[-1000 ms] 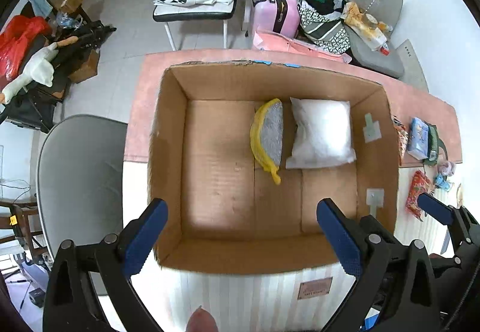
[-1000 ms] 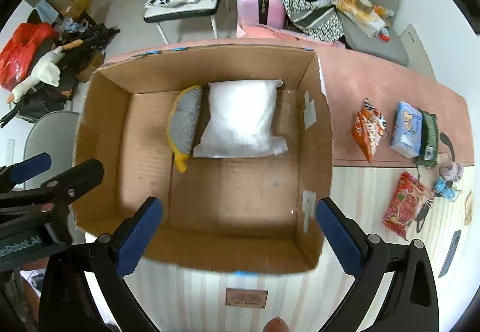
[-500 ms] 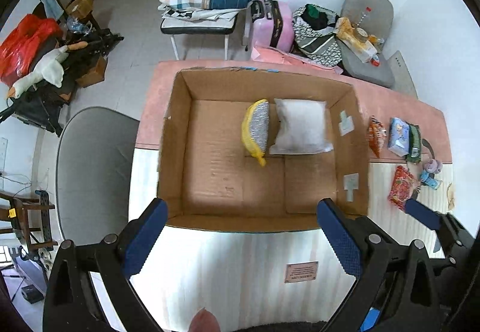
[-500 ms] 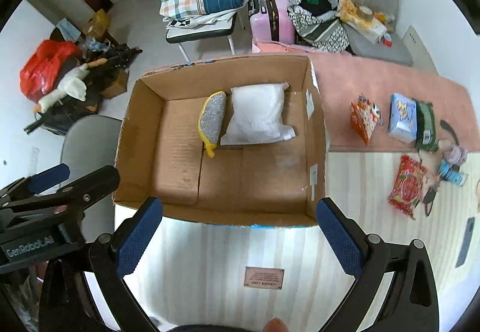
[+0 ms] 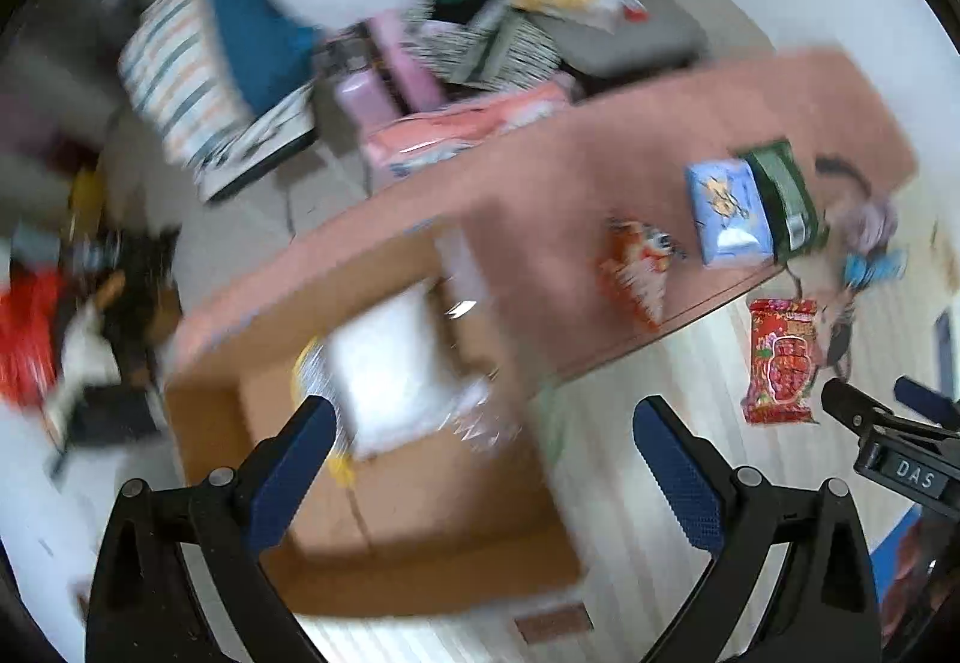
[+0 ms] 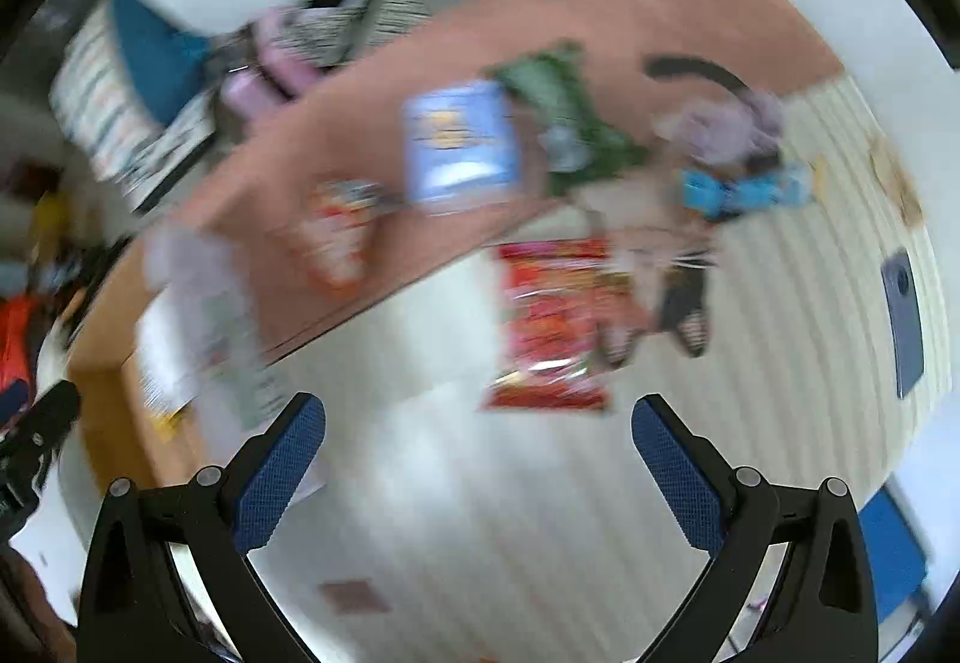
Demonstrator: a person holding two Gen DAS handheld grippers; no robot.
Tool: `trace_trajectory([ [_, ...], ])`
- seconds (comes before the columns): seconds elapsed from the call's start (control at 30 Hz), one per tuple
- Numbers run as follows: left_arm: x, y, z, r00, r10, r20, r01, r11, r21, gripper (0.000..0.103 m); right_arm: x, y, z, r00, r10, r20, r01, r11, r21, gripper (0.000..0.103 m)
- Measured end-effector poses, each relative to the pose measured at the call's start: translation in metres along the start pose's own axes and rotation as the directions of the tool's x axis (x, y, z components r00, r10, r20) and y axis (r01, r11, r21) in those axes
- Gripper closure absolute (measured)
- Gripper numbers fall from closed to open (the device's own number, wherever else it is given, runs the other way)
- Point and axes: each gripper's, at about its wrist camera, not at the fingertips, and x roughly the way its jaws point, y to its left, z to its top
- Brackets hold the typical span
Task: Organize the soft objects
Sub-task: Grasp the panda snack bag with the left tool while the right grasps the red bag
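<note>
I am holding two grippers above a surface, and both views are blurring with motion. My left gripper (image 5: 480,459) is spreading its blue-padded fingers (image 5: 288,471) wide and carrying nothing. My right gripper (image 6: 477,459) is doing the same, fingers wide and empty.

The cardboard box (image 5: 420,573) is sitting at the surface's left end. Inside it a white pillow pack (image 5: 390,363) is lying against a yellow-edged sponge (image 5: 309,369). The remaining soft things are lying loose toward the right end: an orange snack bag (image 5: 636,273), a light blue pack (image 5: 726,213) touching a dark green pack (image 5: 780,195), and a red snack bag (image 6: 552,327) nearest my right fingers.

Judging from this, I am reaching for the next item, probably the red bag. To do it well, I should be slowing until the view sharpens, centring the bag between the fingers, and closing gently so the soft packet is not crushing or slipping.

The surface is pink along the far edge and pale striped on the near side. Beyond it, the room is cluttered: a grey chair (image 5: 600,3) piled with clothes, a pink suitcase (image 5: 372,81), and checked bedding (image 5: 198,81).
</note>
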Motion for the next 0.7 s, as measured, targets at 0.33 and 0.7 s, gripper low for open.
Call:
trace_trajectory([
  [0.33,0.133,-0.088,0.097,0.961,0.004,-0.278,0.058,0.975,0.215,0.002,0.098,-0.041,0.043,0.983,0.023,-0.18,-0.009,0.997,0.08,0.001],
  [0.7,0.195,-0.109,0.103,0.911,-0.007,-0.412,0.103,0.972,0.211,0.051,0.143,-0.045,0.046,0.962,0.021,-0.274,0.001,0.997,0.081,0.011],
])
